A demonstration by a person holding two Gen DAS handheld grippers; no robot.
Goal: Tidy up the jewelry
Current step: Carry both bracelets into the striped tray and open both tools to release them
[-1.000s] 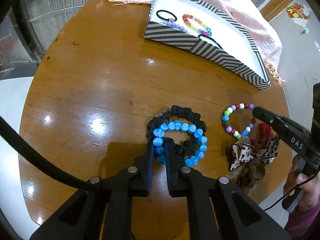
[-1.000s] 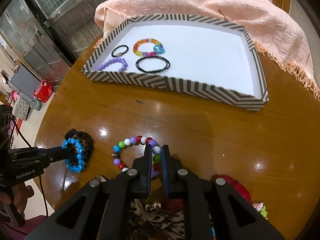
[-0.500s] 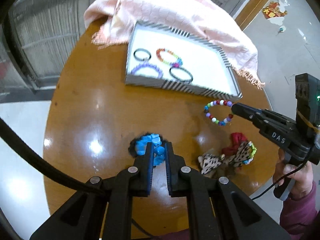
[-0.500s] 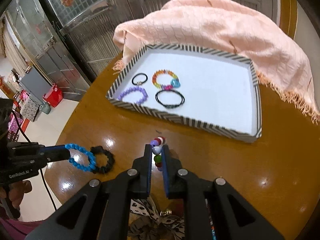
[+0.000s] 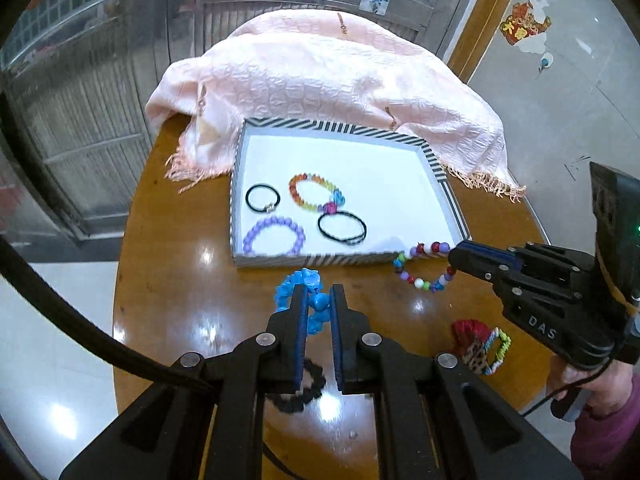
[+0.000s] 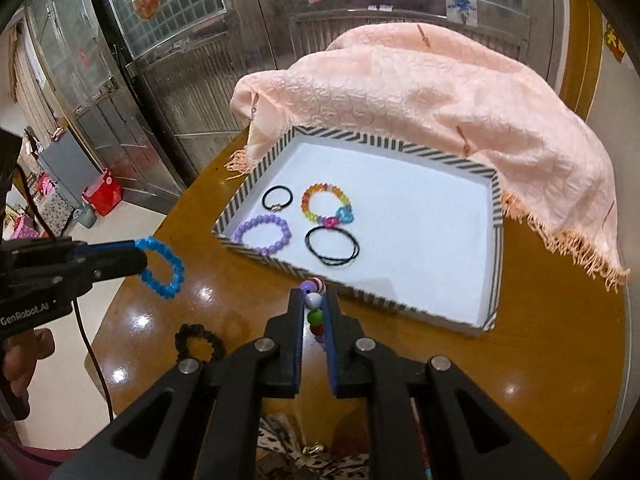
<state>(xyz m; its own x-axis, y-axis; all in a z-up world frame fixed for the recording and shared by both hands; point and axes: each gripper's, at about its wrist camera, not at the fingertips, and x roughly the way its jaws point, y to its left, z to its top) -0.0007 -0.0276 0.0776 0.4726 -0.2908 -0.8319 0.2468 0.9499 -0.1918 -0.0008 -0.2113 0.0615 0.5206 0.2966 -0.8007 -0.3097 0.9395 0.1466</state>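
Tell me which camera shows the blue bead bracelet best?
The right wrist view: there the blue bead bracelet hangs as a full open ring from the left tool. The left wrist view shows it bunched and partly hidden between that tool's fingers.

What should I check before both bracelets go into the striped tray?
1. Left gripper clamps the blue bracelet: ok.
2. Right gripper clamps the multicolour bead bracelet: ok.
3. Both bracelets hang off the table: ok.
4. Free white floor in the striped tray, right of the four pieces already inside: ok.
5. Black scrunchie stayed on the table, not caught on the blue bracelet: ok.
6. Grip firm enough for the carry: cannot tell.
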